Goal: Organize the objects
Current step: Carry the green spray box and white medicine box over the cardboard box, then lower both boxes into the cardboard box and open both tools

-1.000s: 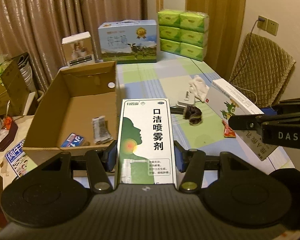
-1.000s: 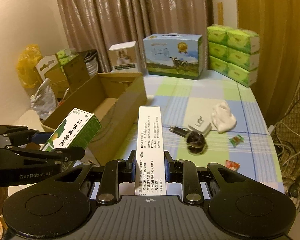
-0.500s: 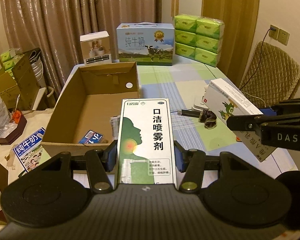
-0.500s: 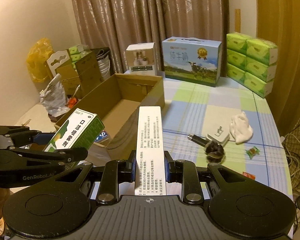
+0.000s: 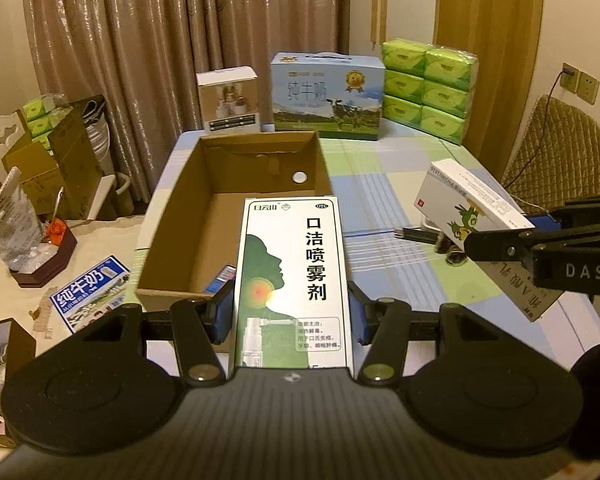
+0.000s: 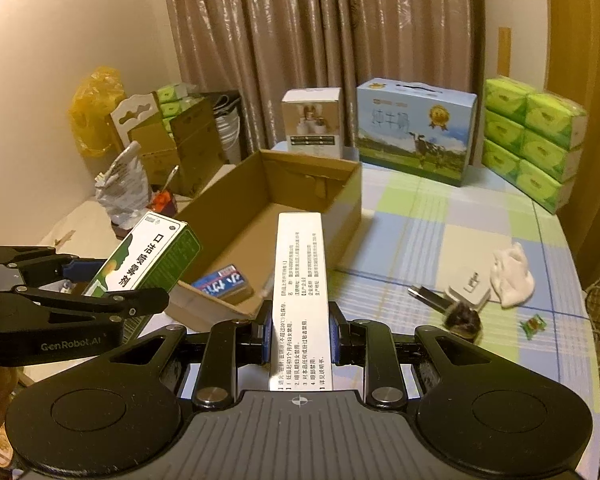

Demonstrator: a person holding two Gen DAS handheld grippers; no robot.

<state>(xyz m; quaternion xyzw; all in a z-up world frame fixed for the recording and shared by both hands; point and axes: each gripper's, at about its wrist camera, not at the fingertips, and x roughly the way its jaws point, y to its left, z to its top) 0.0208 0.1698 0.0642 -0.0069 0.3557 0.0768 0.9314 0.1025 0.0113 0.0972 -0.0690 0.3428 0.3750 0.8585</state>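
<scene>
Checked cloth is covering the tabletop (image 6: 440, 220) before brown curtains (image 5: 160, 40). Left gripper (image 5: 292, 316) jaws are pinching a green spray box (image 5: 292, 276); right gripper (image 6: 299, 330) jaws are clamping a white medicine box (image 6: 300, 292).

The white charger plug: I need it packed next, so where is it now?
In the right wrist view, the white charger plug lies on the checked tablecloth, right of the cardboard box, beside the crumpled white cloth.
</scene>
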